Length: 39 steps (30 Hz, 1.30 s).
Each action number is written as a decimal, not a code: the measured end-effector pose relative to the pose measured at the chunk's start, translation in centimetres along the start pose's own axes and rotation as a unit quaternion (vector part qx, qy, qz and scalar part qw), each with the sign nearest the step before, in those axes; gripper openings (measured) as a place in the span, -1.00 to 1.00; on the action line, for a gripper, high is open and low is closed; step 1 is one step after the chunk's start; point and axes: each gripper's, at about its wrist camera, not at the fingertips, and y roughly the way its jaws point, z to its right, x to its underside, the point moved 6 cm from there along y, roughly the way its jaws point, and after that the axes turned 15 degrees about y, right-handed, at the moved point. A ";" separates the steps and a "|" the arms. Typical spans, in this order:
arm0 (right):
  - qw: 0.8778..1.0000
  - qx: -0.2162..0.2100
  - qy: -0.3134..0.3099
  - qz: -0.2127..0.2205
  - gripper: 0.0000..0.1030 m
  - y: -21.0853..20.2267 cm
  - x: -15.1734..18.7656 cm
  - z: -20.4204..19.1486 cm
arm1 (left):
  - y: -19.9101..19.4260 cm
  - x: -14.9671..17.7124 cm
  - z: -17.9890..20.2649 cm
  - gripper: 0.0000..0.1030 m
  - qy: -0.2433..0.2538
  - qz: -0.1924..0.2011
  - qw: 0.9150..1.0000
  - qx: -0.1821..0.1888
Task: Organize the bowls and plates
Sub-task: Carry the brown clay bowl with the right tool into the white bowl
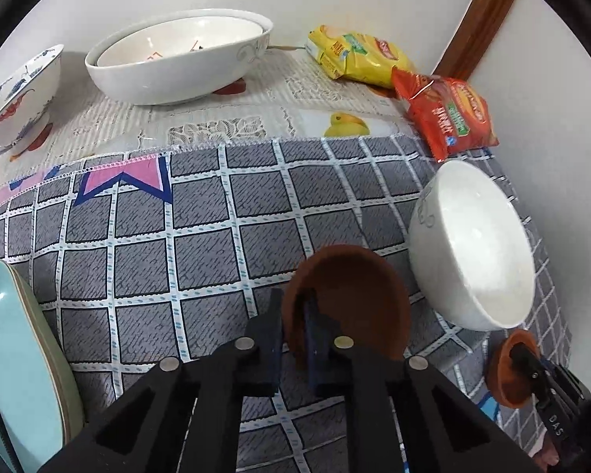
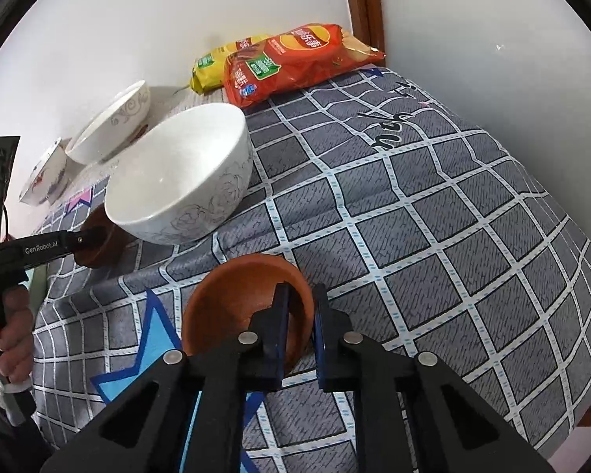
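Observation:
My left gripper (image 1: 295, 307) is shut on the rim of a small brown bowl (image 1: 358, 299), held just above the grey checked cloth. My right gripper (image 2: 301, 307) is shut on the rim of a second small brown bowl (image 2: 236, 299); that bowl also shows in the left wrist view (image 1: 508, 370). A white bowl (image 1: 472, 244) stands between them, seen too in the right wrist view (image 2: 181, 173). Two nested large white bowls (image 1: 177, 55) and a bowl with red and blue pattern (image 1: 15, 98) stand at the back. A pale teal plate (image 1: 15, 366) lies at the left.
A yellow snack bag (image 1: 354, 55) and a red snack bag (image 1: 449, 114) lie by the back wall near the wooden frame (image 1: 480, 19). The grey checked cloth (image 1: 177, 244) covers the near table; a lace cloth (image 1: 216, 118) lies behind it.

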 end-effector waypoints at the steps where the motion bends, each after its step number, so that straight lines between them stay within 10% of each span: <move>1: 1.000 0.001 0.000 0.003 -0.80 -0.1 0.0 -0.1 | -0.3 0.0 0.1 -0.84 0.001 0.003 1.000 0.003; 23: 0.997 -0.031 0.010 0.072 -0.80 -6.2 -5.4 -4.9 | -8.7 -3.3 -2.6 -0.84 0.001 0.069 0.997 -0.030; 39: 0.997 -0.037 0.006 0.074 -0.80 -4.7 -7.6 -8.0 | -6.3 -6.2 -2.5 -0.84 0.011 0.073 0.997 -0.033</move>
